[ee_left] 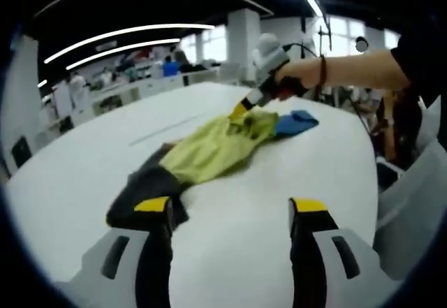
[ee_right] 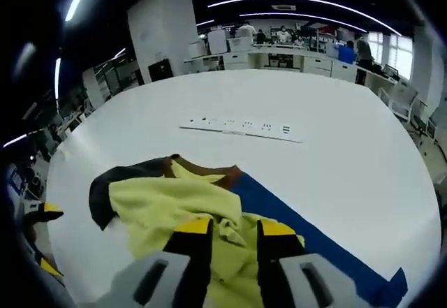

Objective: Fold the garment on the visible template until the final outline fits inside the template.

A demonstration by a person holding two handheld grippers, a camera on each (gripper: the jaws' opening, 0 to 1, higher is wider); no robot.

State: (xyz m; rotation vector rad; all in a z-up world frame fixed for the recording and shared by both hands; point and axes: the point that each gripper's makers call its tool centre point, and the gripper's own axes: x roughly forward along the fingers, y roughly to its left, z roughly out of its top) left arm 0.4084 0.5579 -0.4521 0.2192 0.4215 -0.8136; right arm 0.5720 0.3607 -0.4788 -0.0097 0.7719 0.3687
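A crumpled garment [ee_left: 216, 147] lies in the middle of the white table [ee_left: 279, 252]. It is yellow-green with a dark grey sleeve [ee_left: 143, 186] and a blue part [ee_left: 297, 123]. My left gripper [ee_left: 230, 207] stands open just short of the grey sleeve, nothing between its yellow-tipped fingers. At the garment's far end a hand holds my right gripper [ee_left: 242, 110], its tip on the yellow cloth. In the right gripper view the right gripper [ee_right: 234, 231] is shut on the yellow fabric [ee_right: 174, 200]. The blue part [ee_right: 314, 245] runs off to the lower right.
A white strip with small marks [ee_right: 241, 126] lies flat on the table beyond the garment. The left gripper's yellow tip [ee_right: 43, 212] shows at the left edge. Desks and people stand far behind the table. A person's arm [ee_left: 356, 70] reaches in from the right.
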